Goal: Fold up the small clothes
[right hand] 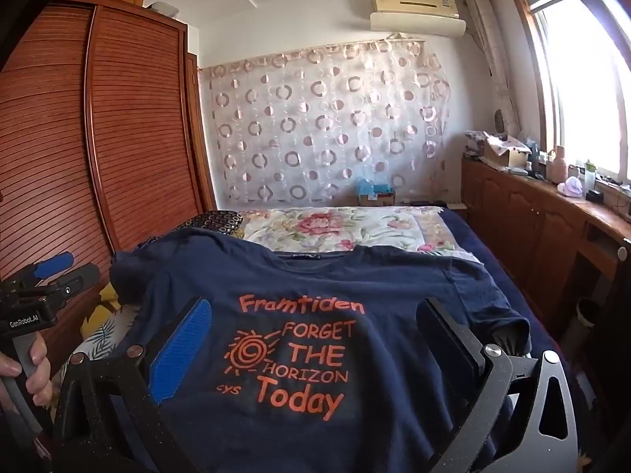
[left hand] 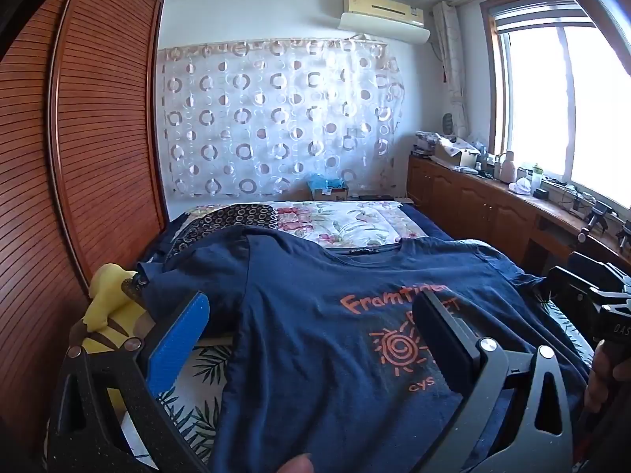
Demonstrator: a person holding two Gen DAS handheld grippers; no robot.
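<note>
A bedroom: a slatted wardrobe point(right hand: 118, 126) stands on the left, a circle-patterned curtain point(right hand: 327, 126) hangs on the far wall, and a bright window point(right hand: 583, 79) lights the right side above a cluttered wooden counter point(right hand: 552, 205). The bed point(right hand: 465, 228) runs from the viewer toward the curtain, with a floral quilt point(right hand: 335, 224) at its far end.

The shirt point(right hand: 315, 287), navy with orange print, lies front-up on the near part of the bed. Its collar points away toward the curtain and its hem comes toward the grippers, so its long axis runs straight ahead of both tools. The left sleeve is bunched up near a yellow toy point(left hand: 110, 307) at the bed's left edge; the right sleeve lies out flatter toward the window side.

The left gripper point(left hand: 311, 335) hovers over the shirt's left half, jaws wide apart, nothing between the pads; the shirt's left side edge lies just inside its blue finger point(left hand: 177, 339). The right gripper point(right hand: 311, 335) sits over the middle of the print, also spread wide and empty. A hand point(right hand: 27, 370) holds the left tool's handle.

No fold looks made yet. The left gripper is nearer the bunched sleeve and the right is nearer the flat one, so each likely takes its own side, folding inward across the long axis.
</note>
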